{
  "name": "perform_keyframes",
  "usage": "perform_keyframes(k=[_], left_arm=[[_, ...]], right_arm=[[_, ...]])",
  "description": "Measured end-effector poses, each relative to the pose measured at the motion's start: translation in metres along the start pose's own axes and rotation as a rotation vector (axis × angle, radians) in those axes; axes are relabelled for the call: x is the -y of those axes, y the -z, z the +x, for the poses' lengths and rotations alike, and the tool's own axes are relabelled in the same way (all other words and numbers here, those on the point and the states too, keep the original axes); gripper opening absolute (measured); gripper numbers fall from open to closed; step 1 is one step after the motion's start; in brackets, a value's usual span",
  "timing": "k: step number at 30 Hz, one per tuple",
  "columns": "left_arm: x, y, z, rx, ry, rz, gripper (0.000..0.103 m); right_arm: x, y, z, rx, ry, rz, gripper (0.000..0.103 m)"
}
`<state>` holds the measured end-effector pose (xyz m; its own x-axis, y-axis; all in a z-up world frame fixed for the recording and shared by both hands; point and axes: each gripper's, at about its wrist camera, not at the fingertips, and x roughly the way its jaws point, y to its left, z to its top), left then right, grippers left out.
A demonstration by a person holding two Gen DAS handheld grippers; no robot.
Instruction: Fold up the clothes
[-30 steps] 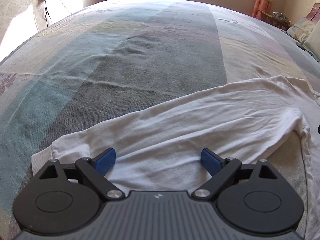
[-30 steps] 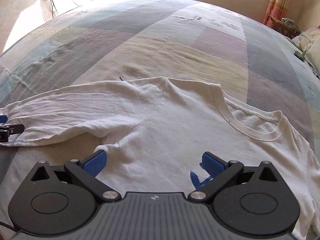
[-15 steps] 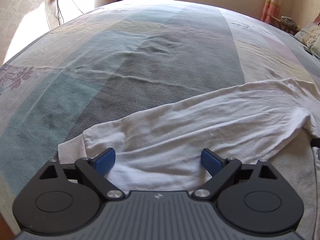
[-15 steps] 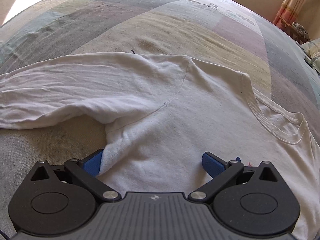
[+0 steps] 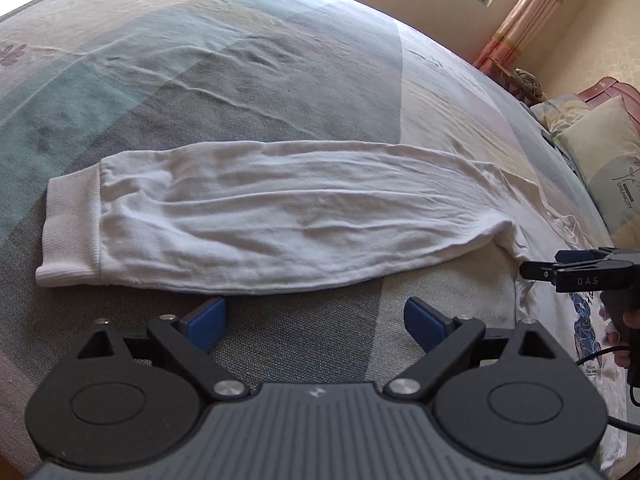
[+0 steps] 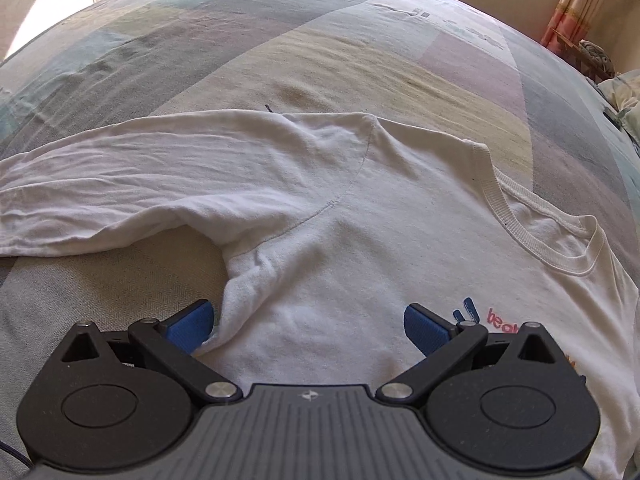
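Left gripper point(image 5: 314, 320) backed off sleeve point(image 5: 280, 220); right gripper point(image 6: 306, 330) moved closer.

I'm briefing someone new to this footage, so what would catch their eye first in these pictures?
A white long-sleeved shirt spread flat on a pastel patchwork bedspread, its sleeve stretched leftward to a ribbed cuff. The open left gripper hovers just short of the sleeve's near edge. The open right gripper straddles the fabric below the armpit, beside a coloured chest print.
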<state>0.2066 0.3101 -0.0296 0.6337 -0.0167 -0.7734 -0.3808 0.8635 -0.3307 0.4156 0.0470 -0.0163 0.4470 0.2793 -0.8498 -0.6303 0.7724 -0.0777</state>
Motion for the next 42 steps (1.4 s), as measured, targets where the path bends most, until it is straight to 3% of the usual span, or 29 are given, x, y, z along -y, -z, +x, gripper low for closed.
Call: perform_keyframes(k=[4, 7, 12, 15, 19, 24, 27, 31, 33, 37, 42], left_arm=[[0.001, 0.001, 0.0, -0.007, 0.002, 0.013, 0.095], [0.002, 0.001, 0.001, -0.007, 0.0, 0.025, 0.097], [0.005, 0.001, 0.003, -0.011, -0.01, 0.041, 0.098], [-0.002, 0.002, 0.001, 0.009, 0.012, -0.001, 0.098], [-0.008, 0.0, 0.004, 0.05, 0.056, -0.076, 0.101], [0.018, 0.002, 0.013, 0.068, 0.065, 0.042, 0.102], [0.027, 0.005, 0.017, 0.094, 0.027, 0.11, 0.102], [0.006, 0.004, 0.011, 0.135, 0.075, 0.009, 0.102], [-0.012, 0.006, 0.005, 0.174, 0.098, -0.095, 0.102], [-0.05, 0.016, -0.01, 0.32, 0.066, -0.335, 0.102], [-0.086, 0.019, -0.006, 0.483, 0.131, -0.525, 0.102]], right_arm=[[-0.001, -0.012, -0.009, 0.065, 0.07, -0.027, 0.103], [0.01, -0.024, -0.003, 0.08, 0.113, 0.042, 0.103], [0.011, -0.033, 0.023, 0.057, 0.073, 0.059, 0.103], [0.005, -0.026, 0.034, 0.018, 0.051, 0.022, 0.103], [0.015, -0.021, 0.019, -0.004, 0.033, 0.081, 0.103], [0.014, -0.012, 0.002, 0.03, 0.026, 0.091, 0.103], [0.013, -0.007, -0.003, 0.034, 0.021, 0.103, 0.103], [0.012, 0.001, -0.01, 0.037, 0.022, 0.101, 0.103], [0.013, 0.006, -0.013, 0.039, 0.027, 0.103, 0.103], [0.016, 0.015, -0.017, 0.035, 0.033, 0.115, 0.103], [0.019, 0.026, -0.013, 0.011, 0.027, 0.139, 0.103]])
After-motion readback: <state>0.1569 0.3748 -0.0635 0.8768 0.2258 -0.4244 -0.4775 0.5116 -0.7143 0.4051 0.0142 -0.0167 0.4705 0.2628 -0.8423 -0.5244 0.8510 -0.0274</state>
